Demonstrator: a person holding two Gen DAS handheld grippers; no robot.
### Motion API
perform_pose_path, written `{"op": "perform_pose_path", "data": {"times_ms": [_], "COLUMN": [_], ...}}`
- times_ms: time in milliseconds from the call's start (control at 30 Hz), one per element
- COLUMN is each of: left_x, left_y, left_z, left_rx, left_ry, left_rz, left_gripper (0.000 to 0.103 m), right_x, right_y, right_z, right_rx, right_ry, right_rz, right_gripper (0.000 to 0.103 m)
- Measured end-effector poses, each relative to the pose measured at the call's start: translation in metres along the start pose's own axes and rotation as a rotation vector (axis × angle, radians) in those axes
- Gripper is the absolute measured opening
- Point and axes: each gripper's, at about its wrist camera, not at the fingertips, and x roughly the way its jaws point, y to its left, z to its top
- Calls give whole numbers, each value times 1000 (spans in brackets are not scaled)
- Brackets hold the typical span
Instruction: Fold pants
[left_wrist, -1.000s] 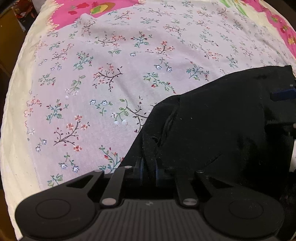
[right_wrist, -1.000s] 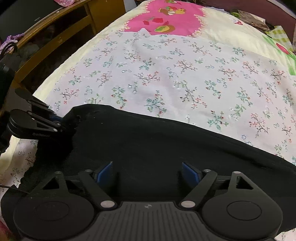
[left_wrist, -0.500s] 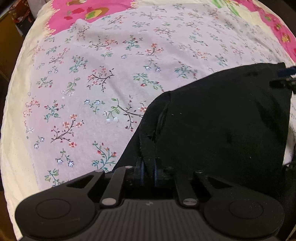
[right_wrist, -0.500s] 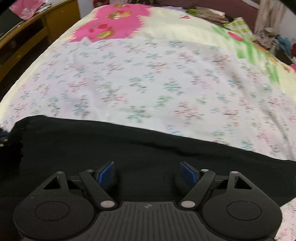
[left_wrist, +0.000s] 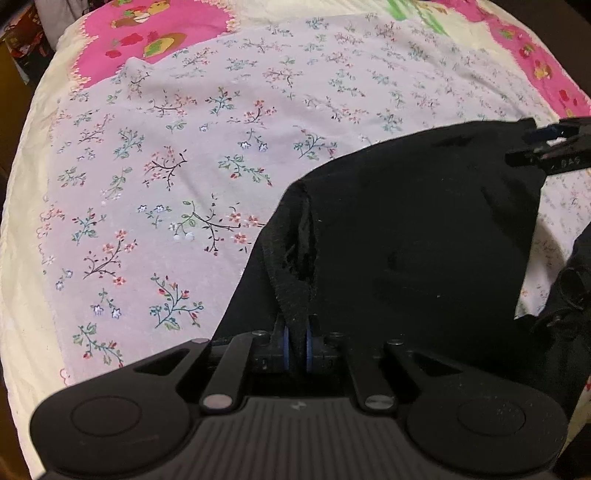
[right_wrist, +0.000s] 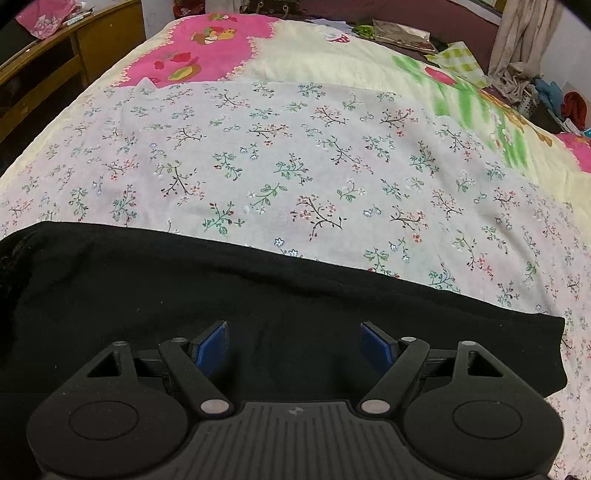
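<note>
Your left tongs (left_wrist: 297, 349) clamp the pants (left_wrist: 406, 240) edge mid-fold, right tongs (right_wrist: 293, 347) gaping above them; next, carry it across.

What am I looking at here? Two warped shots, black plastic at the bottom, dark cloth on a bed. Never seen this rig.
No robot arm: a person holds a two-finger gripper in each hand, and each gripper carries a fisheye camera looking forward along its fingers. That explains the warping and the black body at the bottom of each shot.

In the left wrist view, the left gripper is shut on a bunched edge of the black pants, pulling it up off the bed. The right gripper also shows there, at the right edge.

In the right wrist view, the right gripper is open over the pants, its blue pads apart and gripping nothing.

The pants lie on a floral sheet spread over a pink and cream bedspread.
</note>
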Motion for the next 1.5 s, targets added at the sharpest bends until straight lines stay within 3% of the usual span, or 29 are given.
{"op": "perform_pose_path", "data": {"times_ms": [300, 467, 633, 1000, 1267, 1500], "left_x": [-32, -33, -24, 24, 54, 67], "left_y": [-26, -70, -109, -162, -172, -169], "left_z": [-10, -4, 11, 31, 31, 35], "left_rx": [-118, -89, -38, -22, -54, -68], "left_ry": [-27, -7, 13, 93, 132, 145], "left_rz": [-1, -4, -38, -60, -36, -25], "left_gripper": [17, 17, 17, 17, 17, 17], "right_x": [-3, -2, 8, 59, 100, 119], "right_y": [-58, -112, -167, -257, -283, -302], "right_z": [-14, -21, -25, -30, -27, -22], "right_rx": [-122, -176, -169, -315, -463, -454], "right_ry": [-16, -18, 13, 95, 165, 233], "right_rz": [-69, -106, -117, -166, -127, -37], "right_gripper": [74, 79, 79, 79, 75, 67]}}
